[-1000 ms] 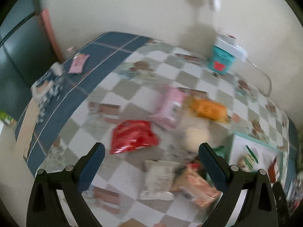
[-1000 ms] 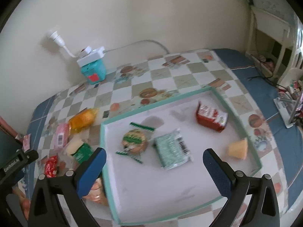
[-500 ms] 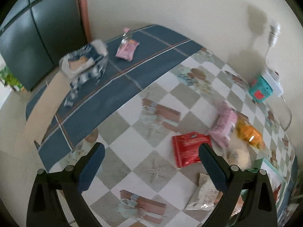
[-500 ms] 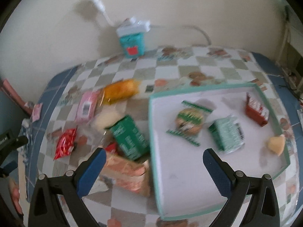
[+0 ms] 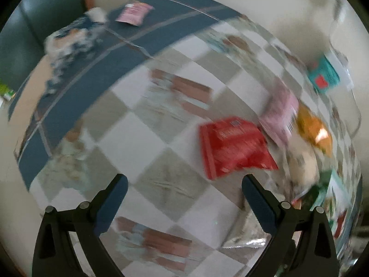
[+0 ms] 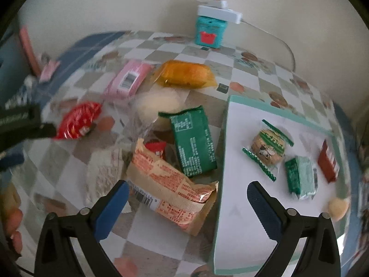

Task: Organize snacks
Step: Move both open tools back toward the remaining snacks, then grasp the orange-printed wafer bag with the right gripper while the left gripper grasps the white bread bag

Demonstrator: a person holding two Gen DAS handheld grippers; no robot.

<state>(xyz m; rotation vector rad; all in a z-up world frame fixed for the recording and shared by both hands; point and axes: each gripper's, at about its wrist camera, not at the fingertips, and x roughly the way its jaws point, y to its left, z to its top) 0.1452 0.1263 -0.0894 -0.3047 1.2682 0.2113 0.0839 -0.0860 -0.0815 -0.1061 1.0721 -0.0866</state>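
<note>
Blurred view down onto a checked tablecloth (image 5: 147, 136) with a dark blue border. My left gripper (image 5: 184, 191) hangs above it, fingers spread wide with nothing between them. A red snack packet (image 5: 233, 147) lies flat just beyond my right finger (image 5: 256, 198). Touching the red packet's far right corner is a pink packet (image 5: 280, 113), and an orange packet (image 5: 314, 131) lies beside that. Farther right of the red packet stands a teal box (image 5: 325, 77) by the wall. Far beyond the red packet, to its left, on the blue border, lies a small pink sachet (image 5: 135, 15).

tablecloth (image 6: 198, 53) – checked grey-white | tray (image 6: 276, 112) – teal rim | packet (image 6: 78, 121) – red
</note>
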